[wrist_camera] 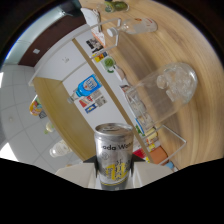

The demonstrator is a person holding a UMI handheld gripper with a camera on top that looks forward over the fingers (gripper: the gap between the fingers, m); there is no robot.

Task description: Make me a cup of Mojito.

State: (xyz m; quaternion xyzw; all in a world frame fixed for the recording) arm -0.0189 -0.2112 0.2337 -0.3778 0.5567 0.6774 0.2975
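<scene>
Gripper (115,167) held the soda can (114,152) btwn its 2 fingers, tipped toward the ice-filled glass (167,90) on the table (150,45); thin, slick metal, prob best gripped mid-body.

Light wooden table (165,45), ice-filled glass (170,87), clear bottle (137,25), limes (116,6)
</scene>
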